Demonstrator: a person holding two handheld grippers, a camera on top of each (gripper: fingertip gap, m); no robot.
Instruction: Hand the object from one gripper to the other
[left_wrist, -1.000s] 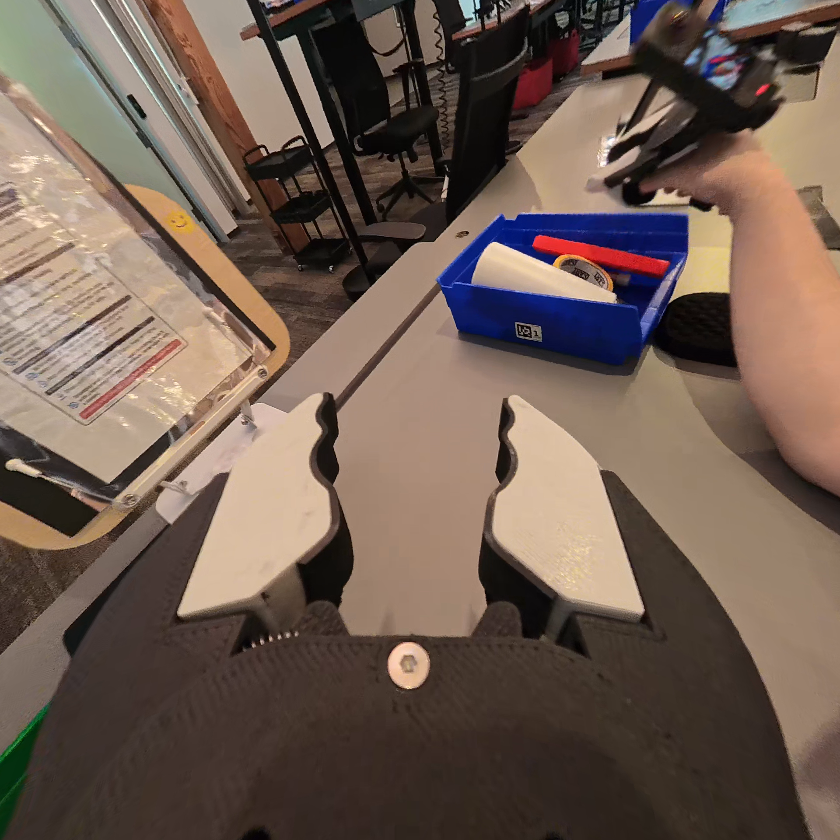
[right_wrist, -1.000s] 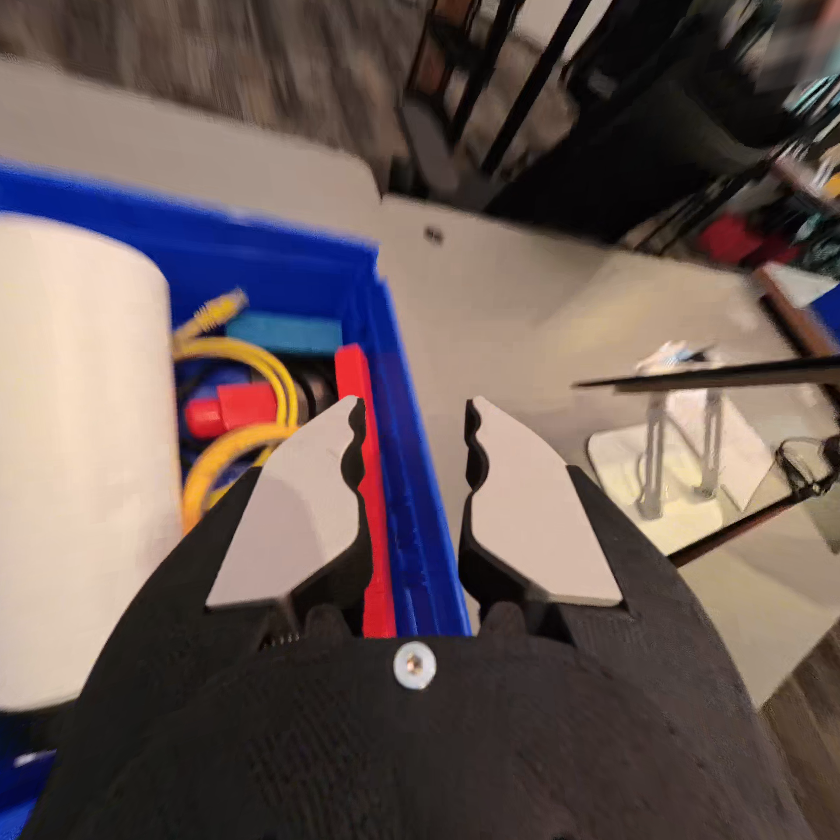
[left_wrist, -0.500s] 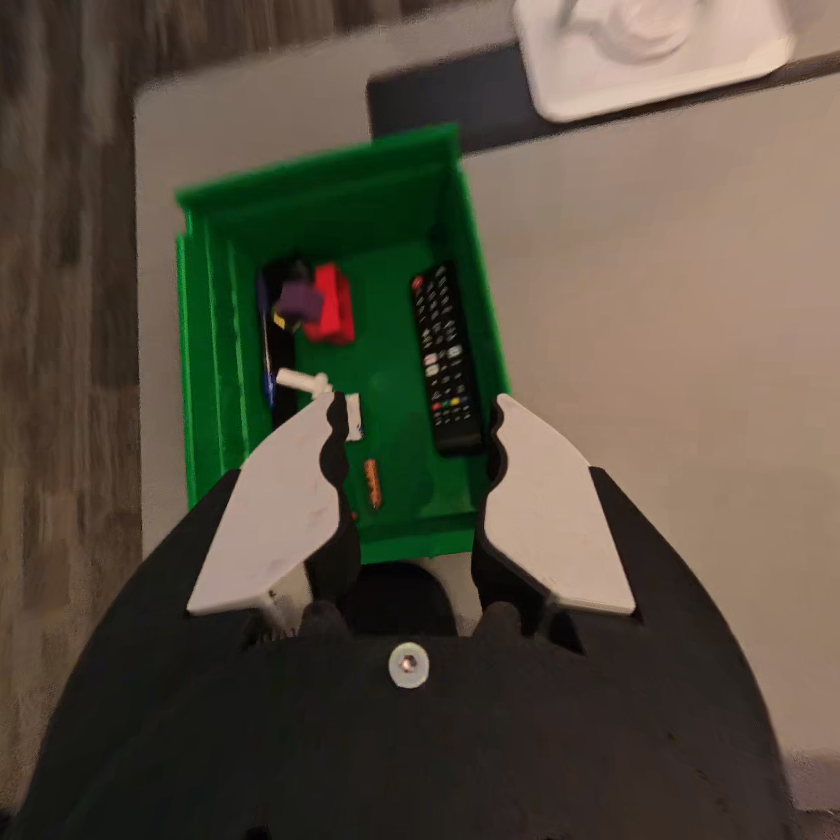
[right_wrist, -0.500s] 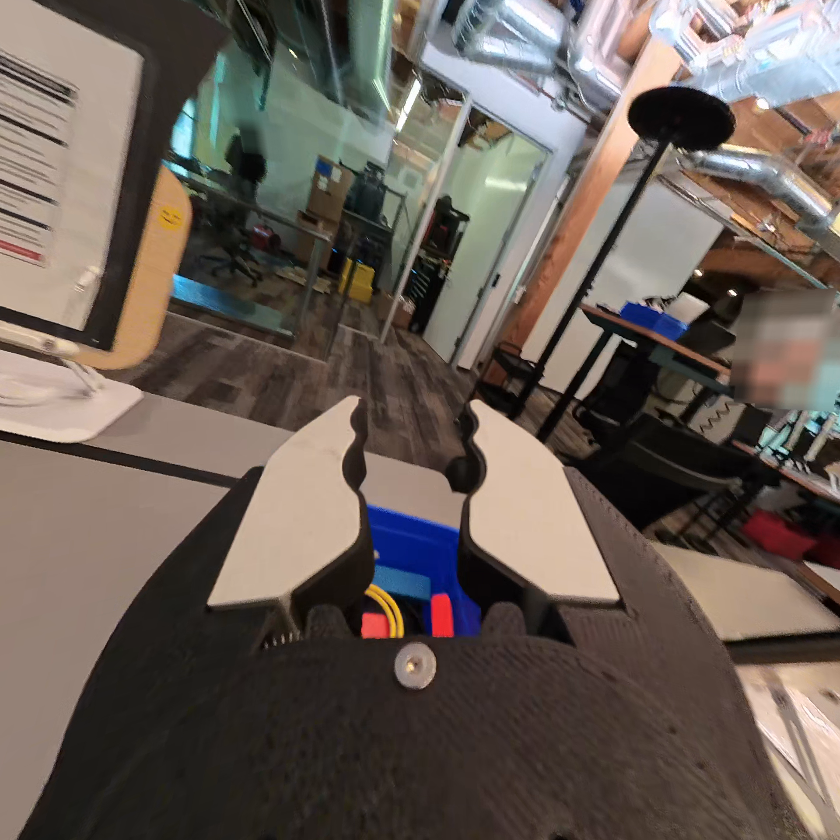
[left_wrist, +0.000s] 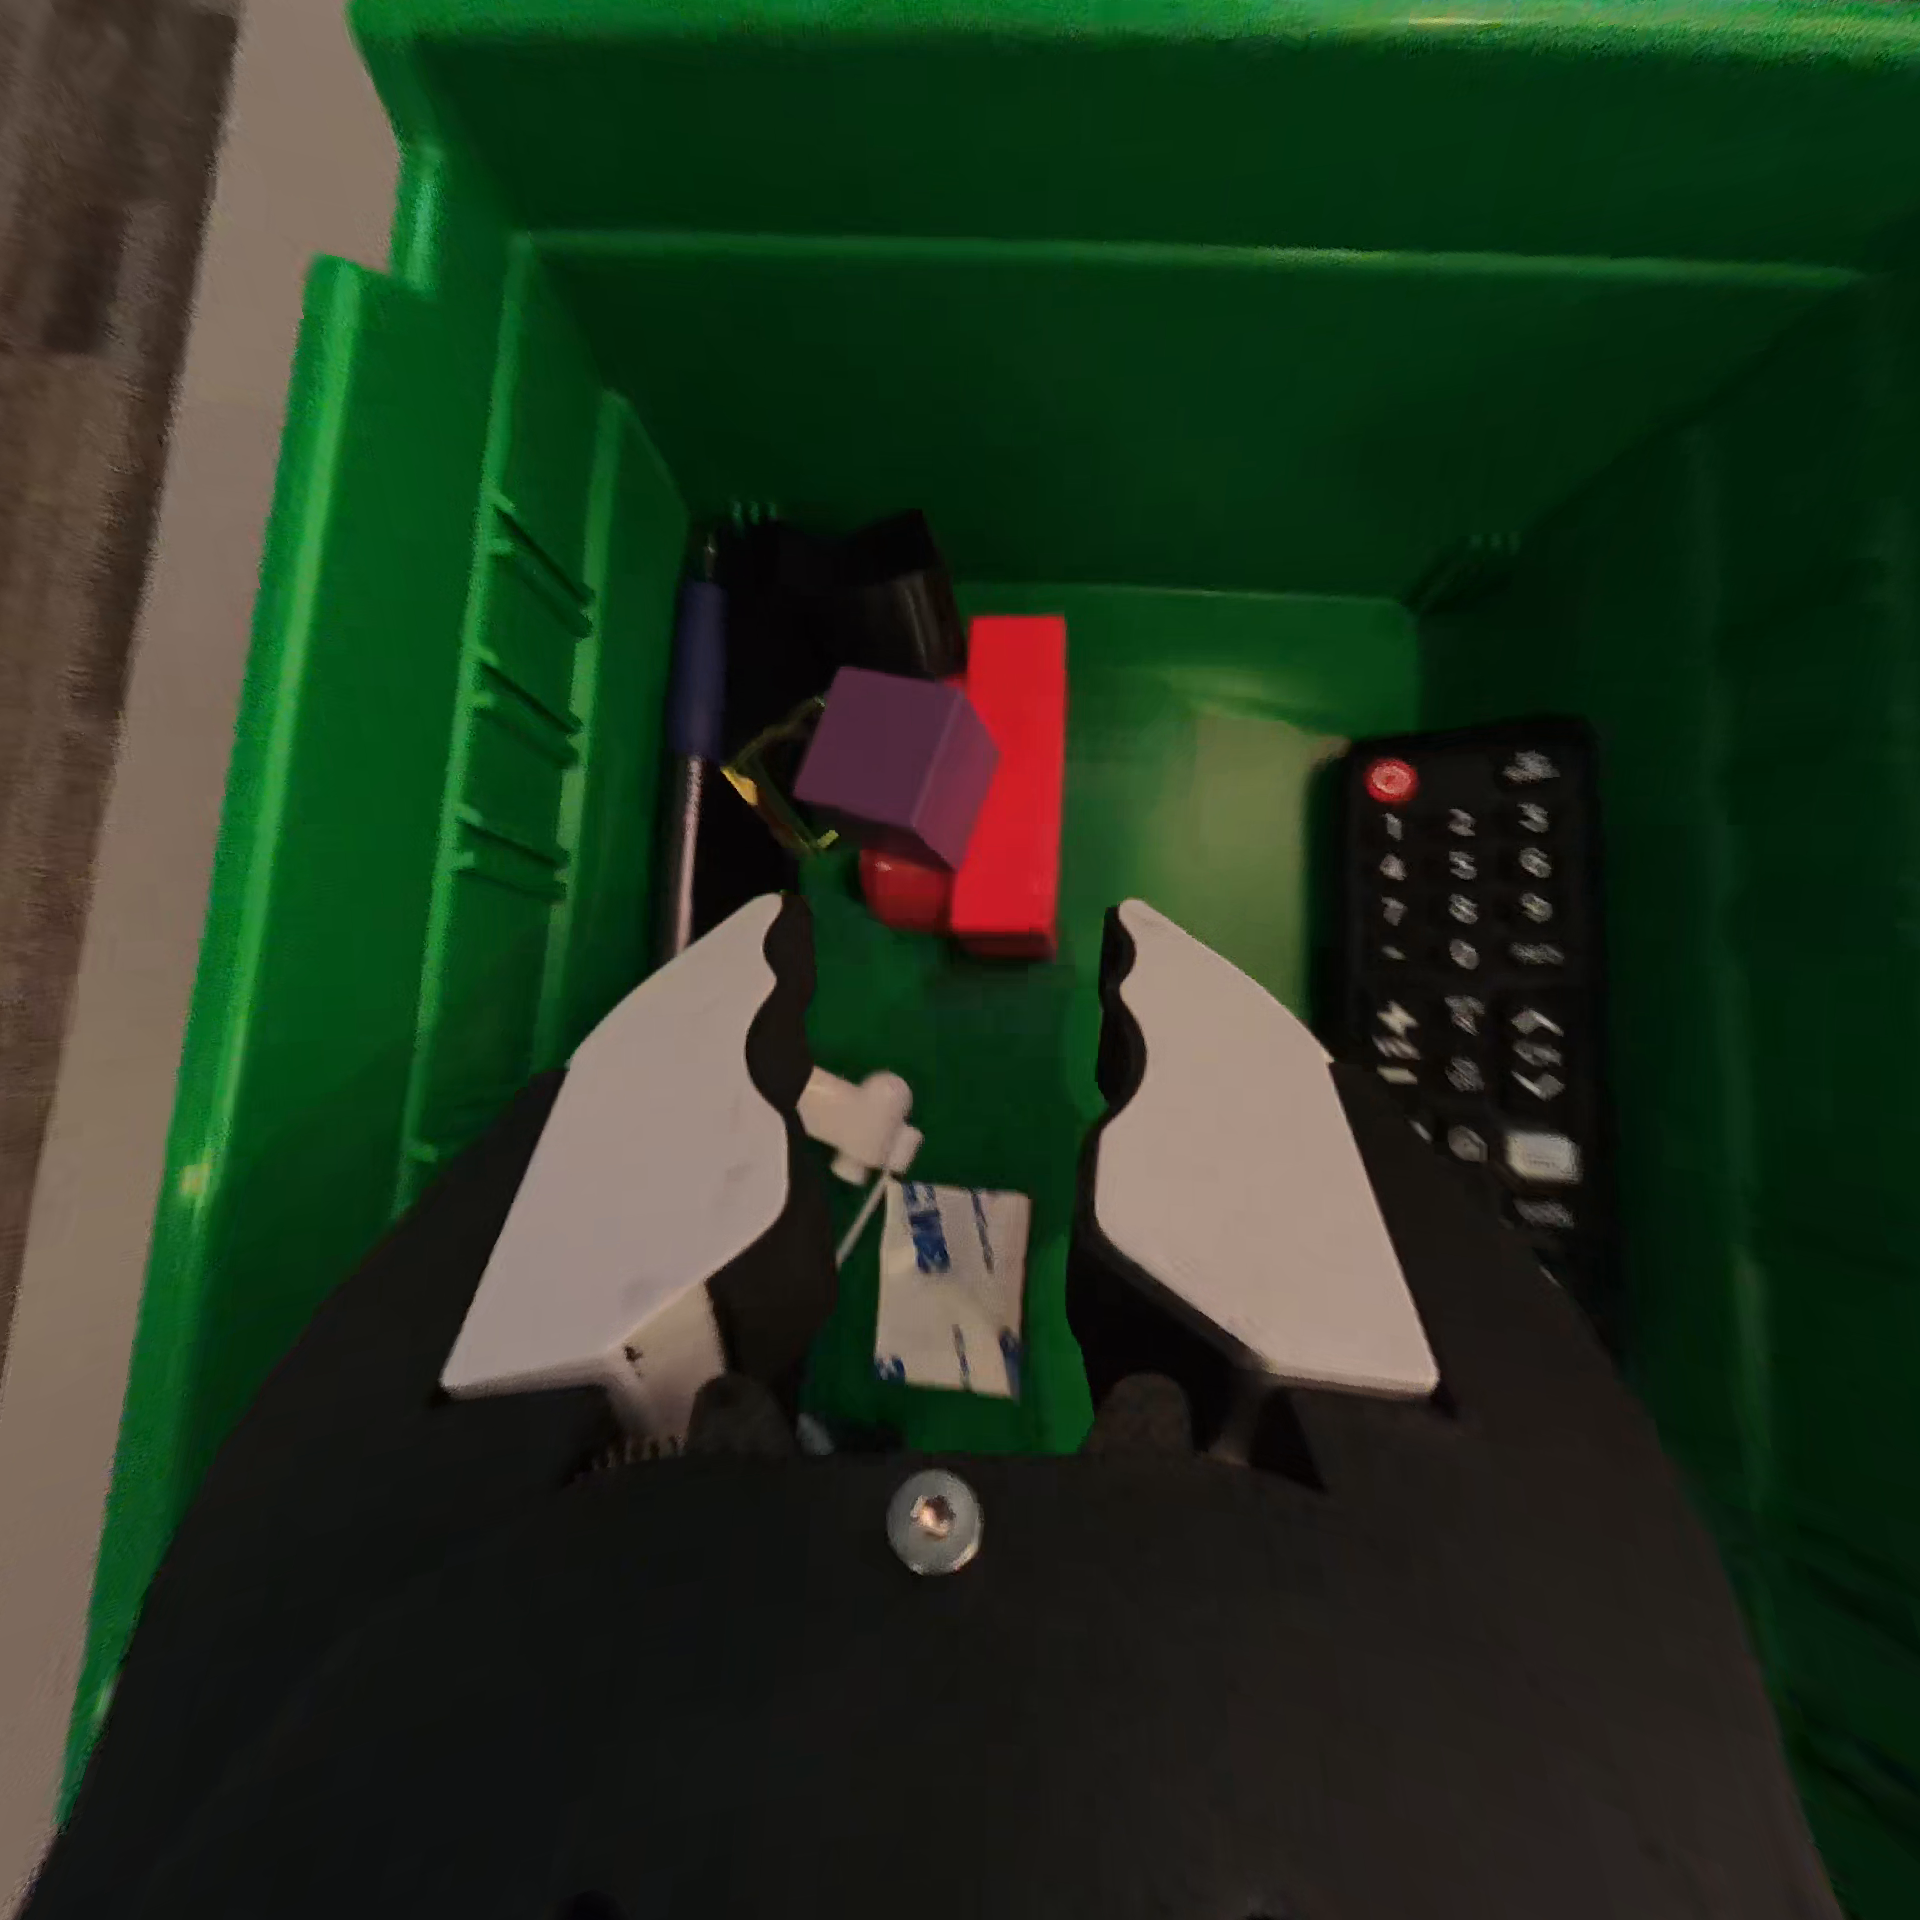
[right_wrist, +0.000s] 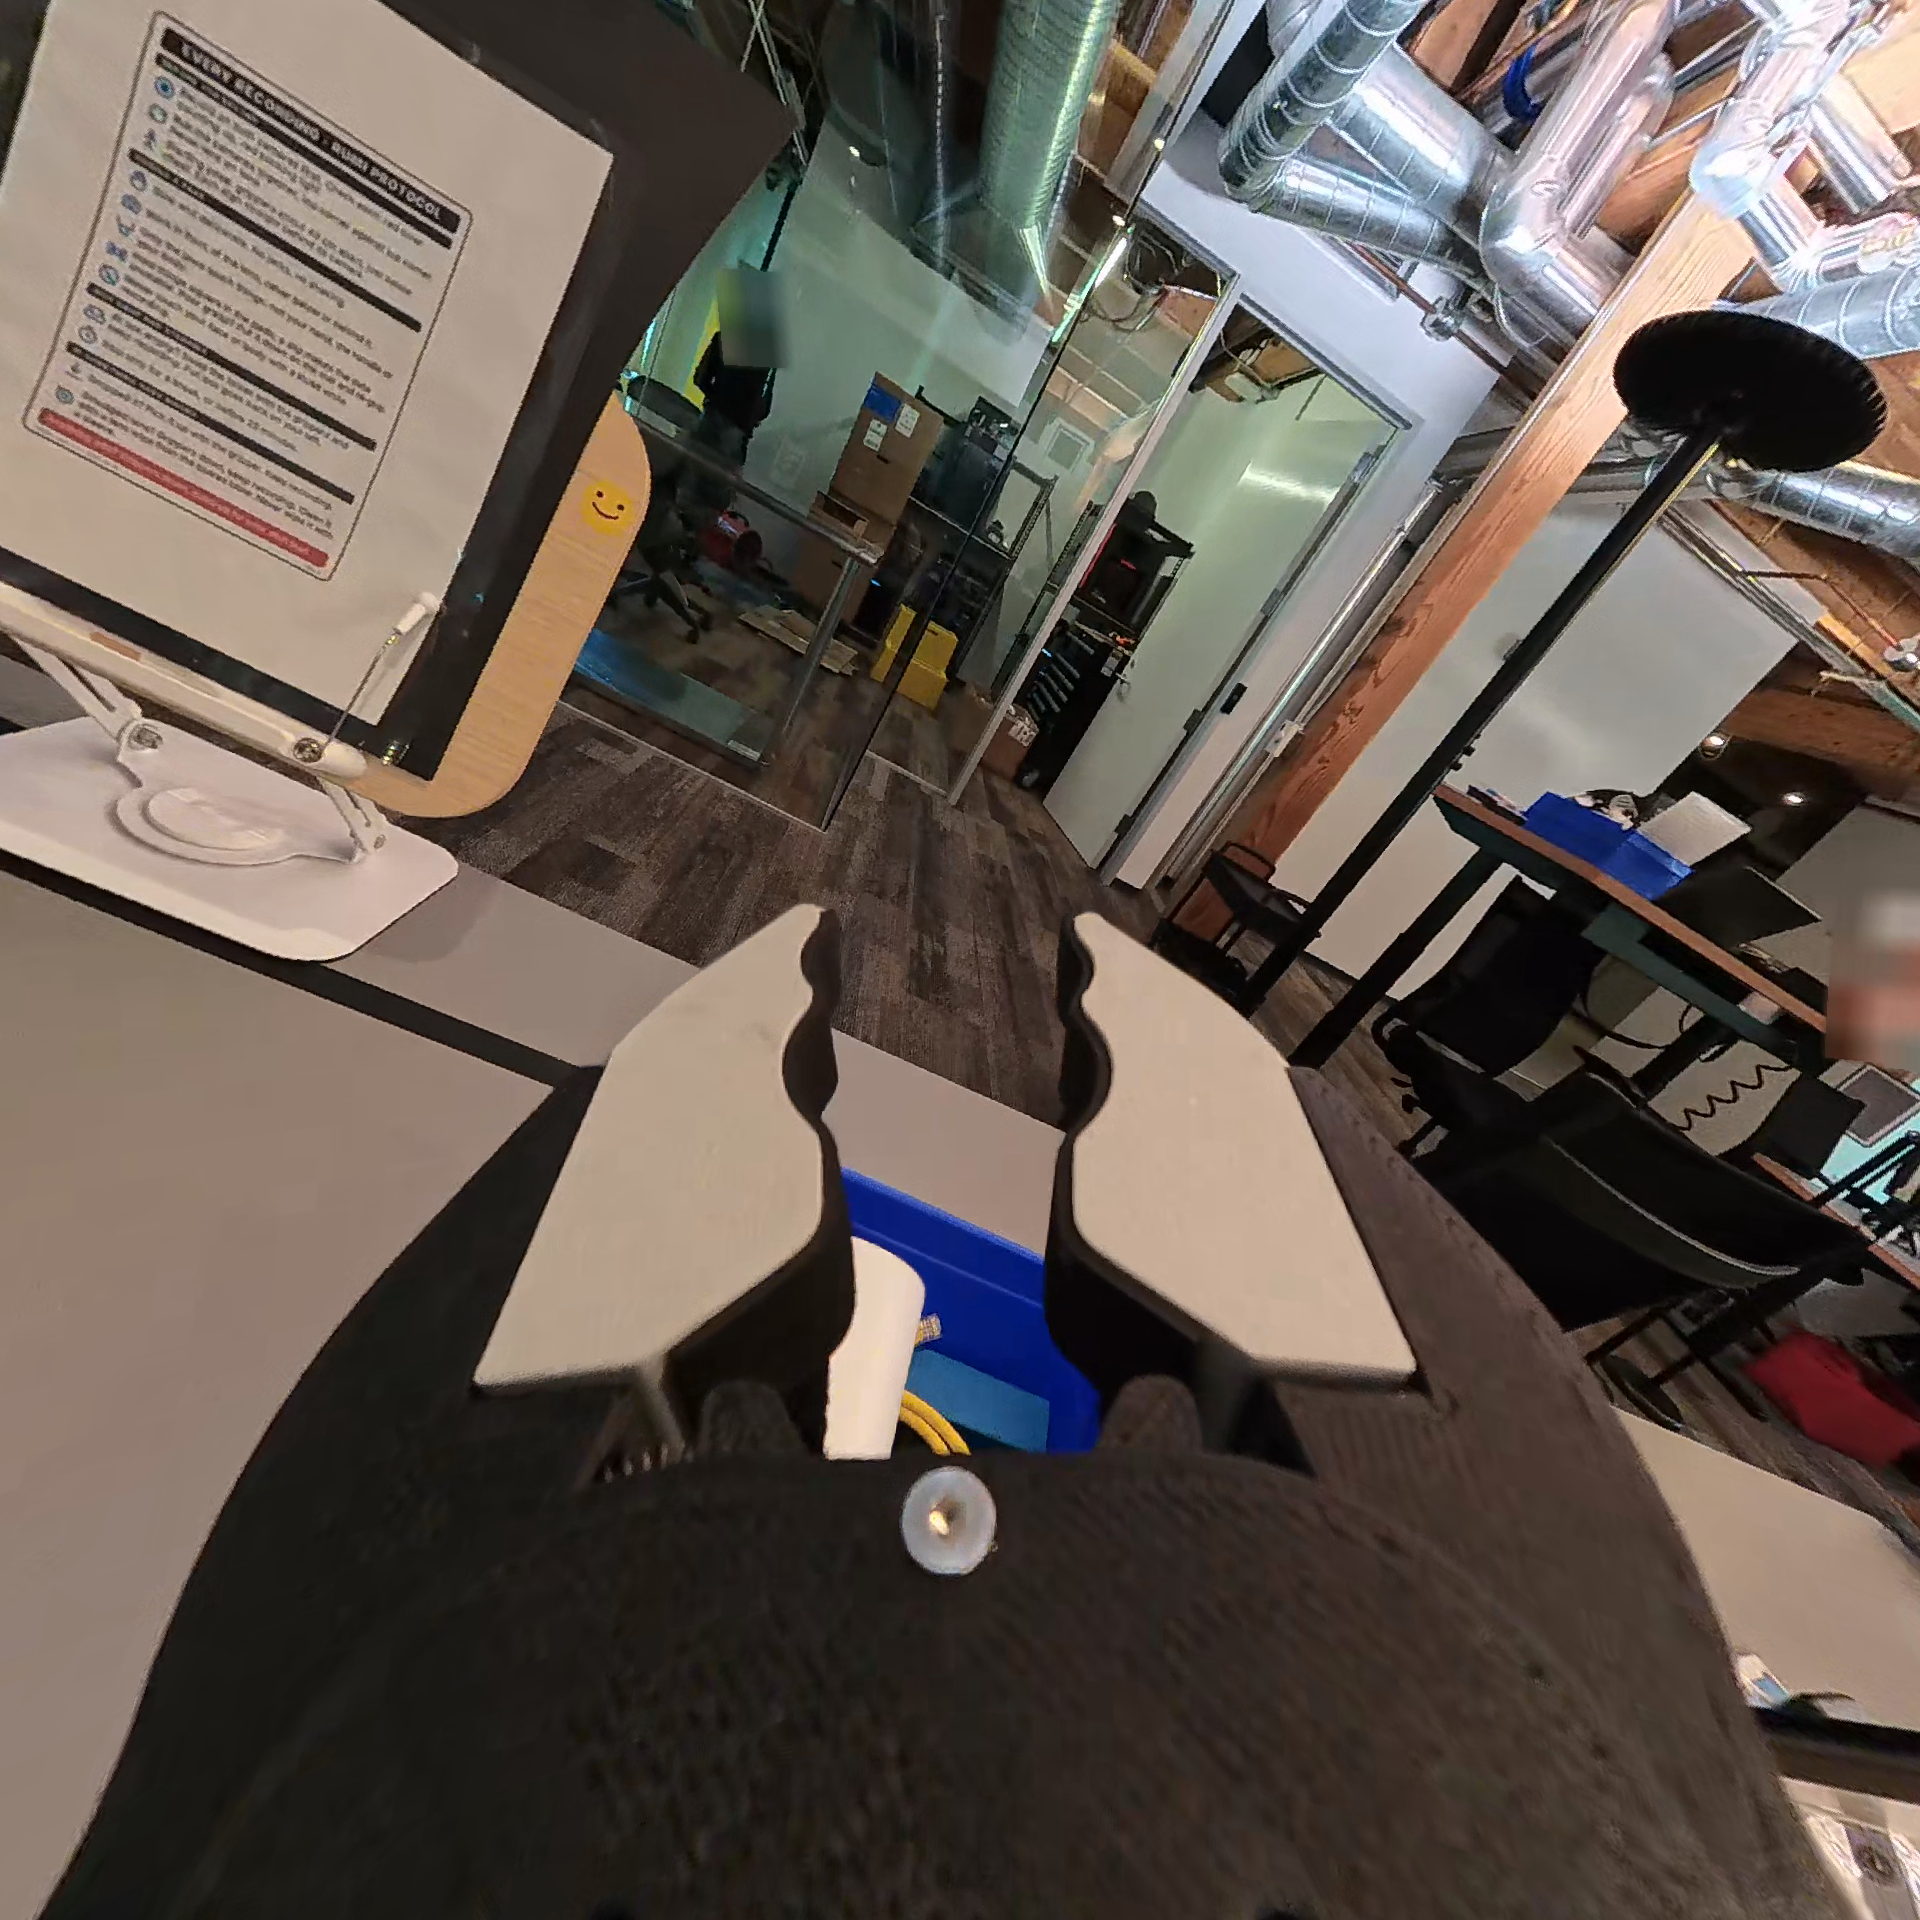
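Object to hand over isn't picked yet, it's somewhere in the green bin (left_wrist: 343, 935). Your left gripper (left_wrist: 951, 935) hangs wide and empty over cluttered purple cube (left_wrist: 894, 769), red block (left_wrist: 1013, 790), remote (left_wrist: 1465, 966); you could snag two. Right gripper (right_wrist: 940, 961) waits parted, empty, above the blue bin (right_wrist: 977, 1309)

printed sheet (right_wrist: 223, 301) on stand: lettered | remote (left_wrist: 1470, 997): marked keys | white packet (left_wrist: 951, 1288): blue print
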